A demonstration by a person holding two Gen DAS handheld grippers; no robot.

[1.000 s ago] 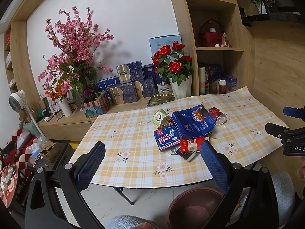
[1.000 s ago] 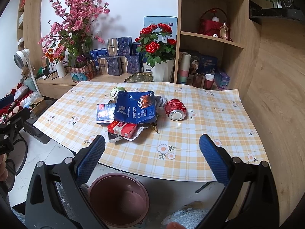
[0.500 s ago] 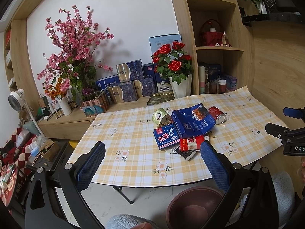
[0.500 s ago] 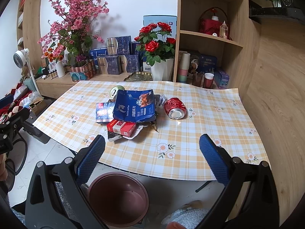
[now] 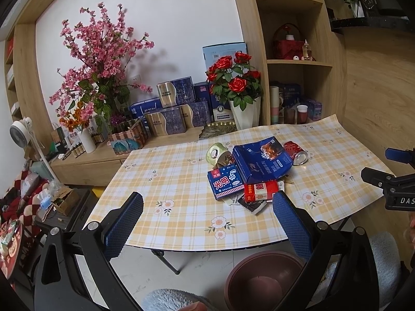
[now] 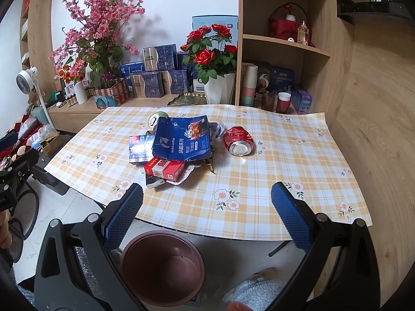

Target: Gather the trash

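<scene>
My left gripper (image 5: 207, 220) and right gripper (image 6: 207, 213) hang wide-jawed off the near edge of the table (image 6: 285, 160), nothing between their fingers. The near strip of tablecloth is bare on both sides. The trash pile (image 6: 171, 145) occupies the centre; the crushed red can (image 6: 238, 143) lies just beside it, right. Below the edge stands the maroon bin (image 6: 160, 267), mouth unobstructed. A rose vase (image 6: 220, 90) blocks the far edge.

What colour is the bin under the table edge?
The bin is dark reddish-brown, maroon inside and out; it shows best in the right wrist view.
</scene>
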